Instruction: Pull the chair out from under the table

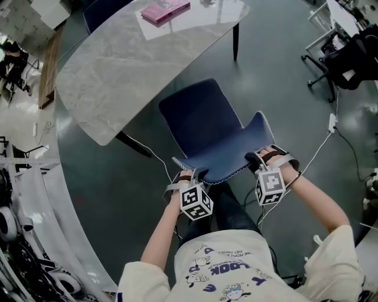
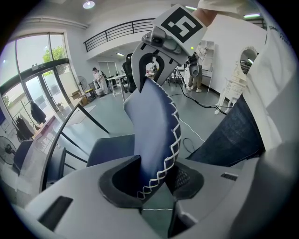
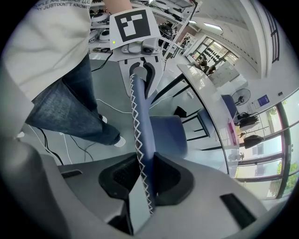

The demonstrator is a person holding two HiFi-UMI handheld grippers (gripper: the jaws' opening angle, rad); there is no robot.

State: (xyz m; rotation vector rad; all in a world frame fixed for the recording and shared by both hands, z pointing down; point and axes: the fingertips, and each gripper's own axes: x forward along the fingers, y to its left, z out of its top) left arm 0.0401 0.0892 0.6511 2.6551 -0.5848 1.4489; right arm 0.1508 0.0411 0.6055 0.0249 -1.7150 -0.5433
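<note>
Gripping top rim of navy-blue moulded chair [image 1: 207, 124] with white zigzag edge stitching: left gripper [image 1: 192, 175] and right gripper [image 1: 261, 158] both clamped on it, jaws held partly apart by the rim.

Chair legs hidden under seat in head view; jaw tips cut off there by backrest. Standing on dark grey floor [image 1: 283, 88], seat just beside edge of grey marble-look oval table [image 1: 112, 71]. Flat pink item [image 1: 164, 10] on tabletop, too small to identify. Gripper views only: pads pressed on both faces of stitched rim, opposite gripper at rim's far end. Left gripper view alone: tall glazed wall [image 2: 42, 79], balcony rail [image 2: 117, 32]. Right gripper view alone: white standing fan [image 3: 239, 97].
</note>
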